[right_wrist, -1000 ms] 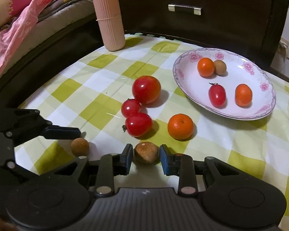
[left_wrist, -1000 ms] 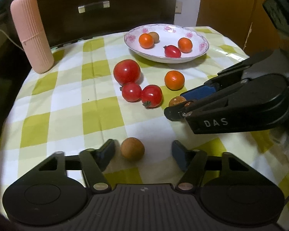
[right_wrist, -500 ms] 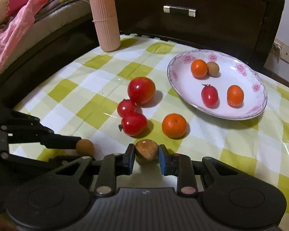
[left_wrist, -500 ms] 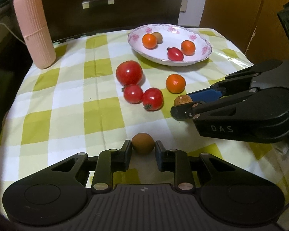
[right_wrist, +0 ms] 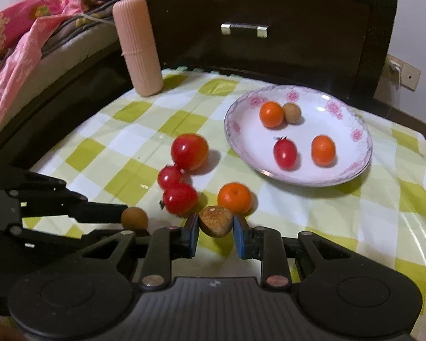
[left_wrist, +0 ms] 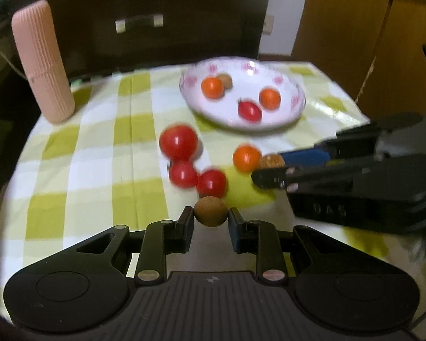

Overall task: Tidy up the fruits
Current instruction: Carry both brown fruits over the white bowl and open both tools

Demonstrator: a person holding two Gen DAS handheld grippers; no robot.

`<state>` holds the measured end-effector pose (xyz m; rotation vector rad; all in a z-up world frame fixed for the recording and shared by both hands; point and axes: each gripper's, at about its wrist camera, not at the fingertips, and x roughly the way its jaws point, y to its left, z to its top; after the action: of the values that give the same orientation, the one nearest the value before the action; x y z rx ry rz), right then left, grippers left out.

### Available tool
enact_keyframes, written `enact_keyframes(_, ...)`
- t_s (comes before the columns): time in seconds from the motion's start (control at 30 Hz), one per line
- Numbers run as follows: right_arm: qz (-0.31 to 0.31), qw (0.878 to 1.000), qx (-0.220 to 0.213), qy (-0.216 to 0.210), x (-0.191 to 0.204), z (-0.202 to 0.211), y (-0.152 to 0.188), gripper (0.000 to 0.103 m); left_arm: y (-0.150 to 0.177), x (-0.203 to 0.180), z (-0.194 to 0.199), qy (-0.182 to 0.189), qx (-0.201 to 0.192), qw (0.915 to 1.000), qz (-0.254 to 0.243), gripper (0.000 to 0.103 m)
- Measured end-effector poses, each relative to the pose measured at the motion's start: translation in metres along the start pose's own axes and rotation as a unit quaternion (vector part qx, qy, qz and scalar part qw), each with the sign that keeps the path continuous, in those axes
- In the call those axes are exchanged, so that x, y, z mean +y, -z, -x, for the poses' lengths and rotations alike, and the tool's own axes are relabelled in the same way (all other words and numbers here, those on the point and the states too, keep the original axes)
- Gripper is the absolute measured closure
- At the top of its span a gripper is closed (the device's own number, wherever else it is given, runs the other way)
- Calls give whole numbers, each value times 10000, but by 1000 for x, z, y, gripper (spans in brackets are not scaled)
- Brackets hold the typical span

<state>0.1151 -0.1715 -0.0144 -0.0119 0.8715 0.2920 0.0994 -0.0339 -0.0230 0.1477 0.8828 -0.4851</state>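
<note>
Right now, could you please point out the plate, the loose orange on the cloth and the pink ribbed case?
plate (right_wrist: 352,167), right wrist view, bare white floor near its front rim.
loose orange (right_wrist: 234,198), right wrist view, middle of its skin.
pink ribbed case (right_wrist: 137,48), right wrist view, middle of its side.

Dim warm indoor light; left view motion-blurred, right sharper; fisheye bends edges, dark vignette corners.

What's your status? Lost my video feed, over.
Left gripper shut on round brown fruit. Right gripper shut on mottled brown fruit. Loose tomatoes and orange before plate.
</note>
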Motion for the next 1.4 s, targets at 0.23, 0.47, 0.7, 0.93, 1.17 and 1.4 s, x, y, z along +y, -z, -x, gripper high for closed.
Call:
enact_keyframes(0.23,-350,9988,-265,201,-21,12,-13,78,-26,-12,-1,48,-329,9994,103,70)
enact_keyframes(0.47,-658,9963,-422,343,-43,15,-23,78,-44,-21,-11,89,-425,9990,99,71)
enact_keyframes(0.7,-943,9928,-531,509,-67,8,-33,78,-70,-26,-29,105,-499,9987,92,72)
enact_keyframes(0.93,-1149,9905,-514,563,-85,-1,-41,77,-89,-24,-46,143,-472,9987,158,72)
enact_keyframes(1.17,-1188,9903,-403,591,-90,-11,-38,77,-89,-25,-59,129,-355,9991,191,72)
enact_keyframes(1.4,-1213,9902,-339,601,-92,-19,-38,77,-89,-22,-67,110,-293,9992,241,72)
